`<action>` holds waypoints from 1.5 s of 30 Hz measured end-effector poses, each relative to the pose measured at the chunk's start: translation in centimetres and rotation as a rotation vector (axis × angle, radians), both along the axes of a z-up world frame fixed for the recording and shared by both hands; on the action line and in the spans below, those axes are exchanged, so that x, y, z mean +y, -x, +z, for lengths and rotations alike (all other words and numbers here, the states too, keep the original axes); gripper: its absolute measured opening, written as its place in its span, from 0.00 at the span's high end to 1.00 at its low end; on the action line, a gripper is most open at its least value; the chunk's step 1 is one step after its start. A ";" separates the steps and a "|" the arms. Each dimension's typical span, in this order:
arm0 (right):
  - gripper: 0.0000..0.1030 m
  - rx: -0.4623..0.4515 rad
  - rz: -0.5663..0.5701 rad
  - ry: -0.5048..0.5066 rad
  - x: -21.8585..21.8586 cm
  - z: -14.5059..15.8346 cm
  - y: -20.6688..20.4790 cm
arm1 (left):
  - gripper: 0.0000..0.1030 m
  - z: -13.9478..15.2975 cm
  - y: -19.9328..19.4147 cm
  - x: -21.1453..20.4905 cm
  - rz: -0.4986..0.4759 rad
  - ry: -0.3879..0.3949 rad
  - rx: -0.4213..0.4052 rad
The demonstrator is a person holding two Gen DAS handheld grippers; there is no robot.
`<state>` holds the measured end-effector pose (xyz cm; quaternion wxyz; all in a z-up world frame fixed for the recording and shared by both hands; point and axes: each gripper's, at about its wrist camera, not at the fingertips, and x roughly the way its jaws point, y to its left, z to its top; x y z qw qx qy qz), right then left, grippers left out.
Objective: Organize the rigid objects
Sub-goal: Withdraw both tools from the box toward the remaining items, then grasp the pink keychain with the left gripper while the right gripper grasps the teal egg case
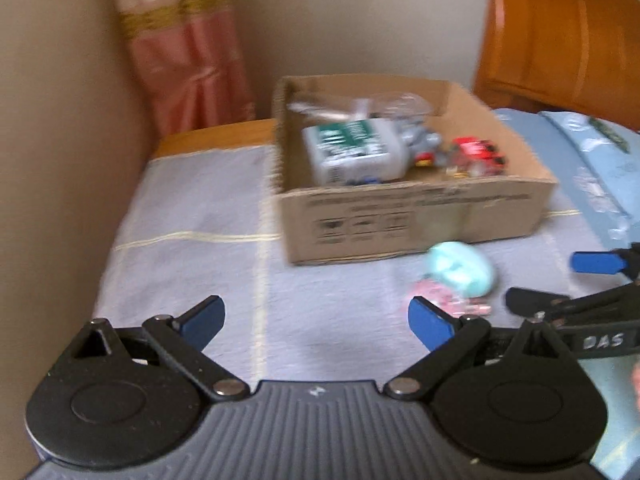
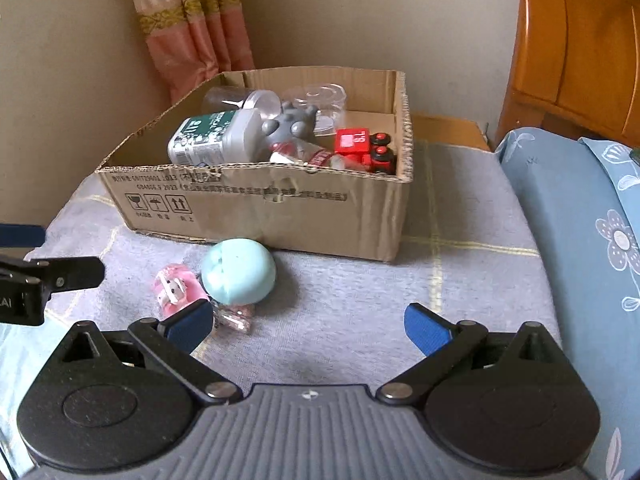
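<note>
Pale turquoise egg-shaped plastic case [image 2: 238,271] lies on grey checked cloth [image 2: 360,320], touching a pink translucent toy [image 2: 176,290], just before the open cardboard box [image 2: 280,208]. From right gripper [image 2: 308,326]: eleven o'clock, nearer arm. Left gripper [image 1: 316,322]: two o'clock. Both jaws wide, empty.

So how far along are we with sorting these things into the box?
Mostly done: the cardboard box already holds the green-labelled jar, grey figure, red toy vehicle and clear containers. Nothing is in hand; the left gripper and right gripper are both open. Left on the cloth: the teal egg-shaped case and pink toy.
</note>
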<state>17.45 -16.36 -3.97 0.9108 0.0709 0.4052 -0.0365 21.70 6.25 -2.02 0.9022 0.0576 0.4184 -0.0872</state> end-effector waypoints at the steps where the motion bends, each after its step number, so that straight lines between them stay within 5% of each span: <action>1: 0.00 -0.005 0.002 -0.006 0.3 -0.1 -0.4 | 0.05 -0.1 0.0 0.4 0.017 -0.005 -0.004; 13: 0.00 0.028 -0.028 0.020 2.6 -2.2 -6.2 | 0.05 -0.7 -0.4 3.2 0.089 0.019 -0.002; 22: 0.00 0.036 -0.068 0.062 0.7 -3.3 -5.1 | 0.05 -1.4 -0.4 2.1 0.038 0.026 0.013; 39: 0.00 0.018 0.065 0.106 -3.5 -3.6 -0.4 | 0.05 -4.4 1.3 -4.5 -0.297 -0.004 0.007; 45: 0.00 -0.006 0.071 0.110 -3.4 -3.8 -0.3 | 0.04 -6.0 0.4 -5.4 -0.342 0.014 0.019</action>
